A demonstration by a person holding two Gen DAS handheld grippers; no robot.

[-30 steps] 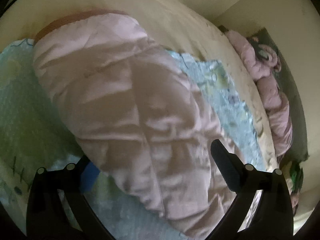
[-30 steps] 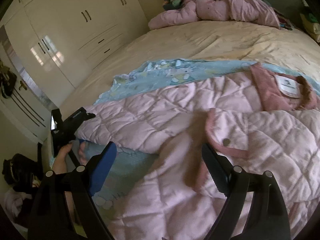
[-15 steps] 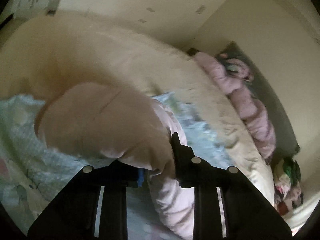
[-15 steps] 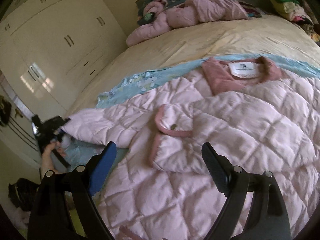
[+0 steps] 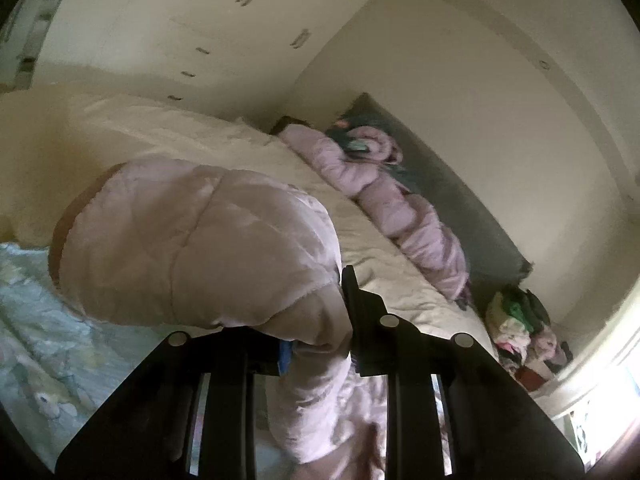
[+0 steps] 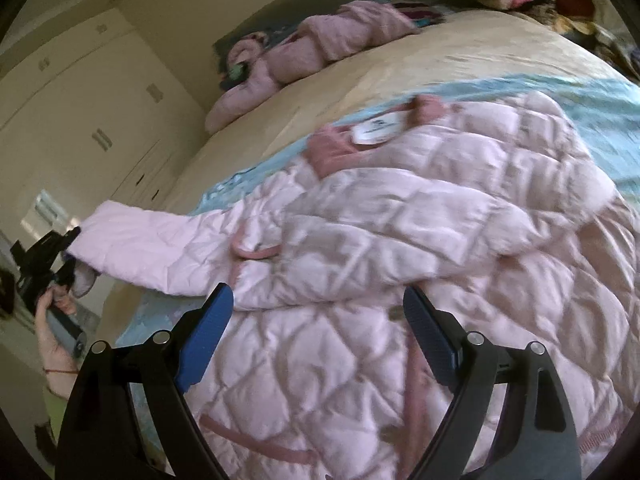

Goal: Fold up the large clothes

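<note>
The left gripper was clamped on the cuff end of the sleeve of a pale pink quilted coat, its jaws drawn close with the padded fabric pinched between them. In the left wrist view the sleeve bulged up over the jaws and hung down between the black arms of the tool. In the right wrist view the same sleeve stretched out from the coat's body toward the left edge of the frame, raised off the bedding, and there the left gripper showed small with the person's hand around its grey handle.

The right gripper stood wide, nothing between its blue-padded fingers, held over the front of the coat without touching it. The coat lay spread across a light blue printed blanket, collar toward the far side of the bed, a white label showing inside the neck.

The blanket lay over a cream bedspread. A second pink quilted garment lay bunched along the dark headboard. A heap of mixed clothes sat at the bed's corner. Cream wardrobe doors stood beyond the bed.
</note>
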